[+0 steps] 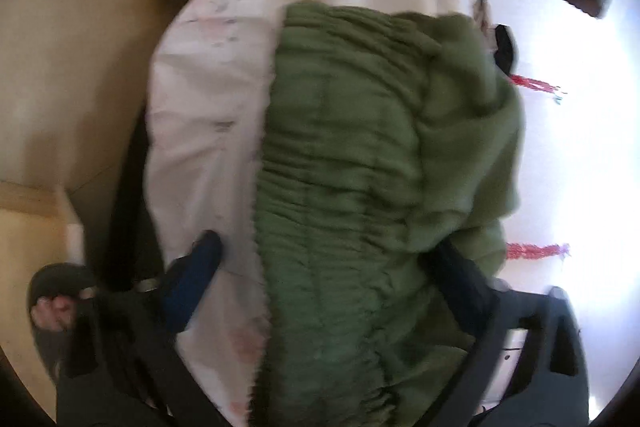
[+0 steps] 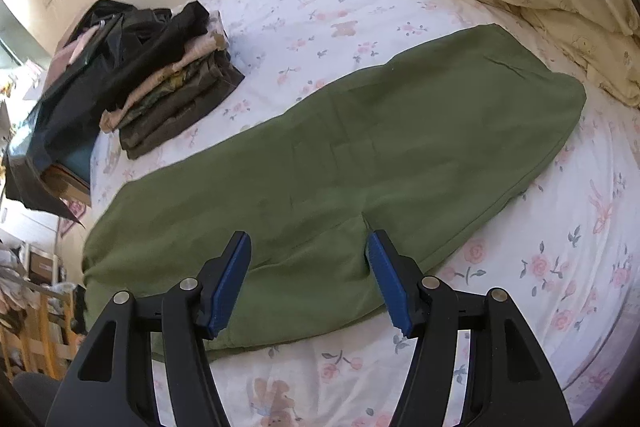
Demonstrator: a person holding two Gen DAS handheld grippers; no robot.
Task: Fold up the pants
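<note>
The green pants lay flat across the bed, reaching toward its near edge. The right tongs hovered open over that near part. The left tongs stood open astride the gathered waistband, not pinching it.

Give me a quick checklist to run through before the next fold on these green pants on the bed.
1. Green pants lie laid out lengthwise on the bed sheet: ok.
2. Right gripper open, pads apart over the near edge, nothing clamped: ok.
3. Left gripper open, gathered waistband between its fingers: ok; whether the pads press, cannot tell.
4. Fabric smooth: not ok at the bunched waist end.
5. Folded clothes stack clear of the pants: ok.
</note>
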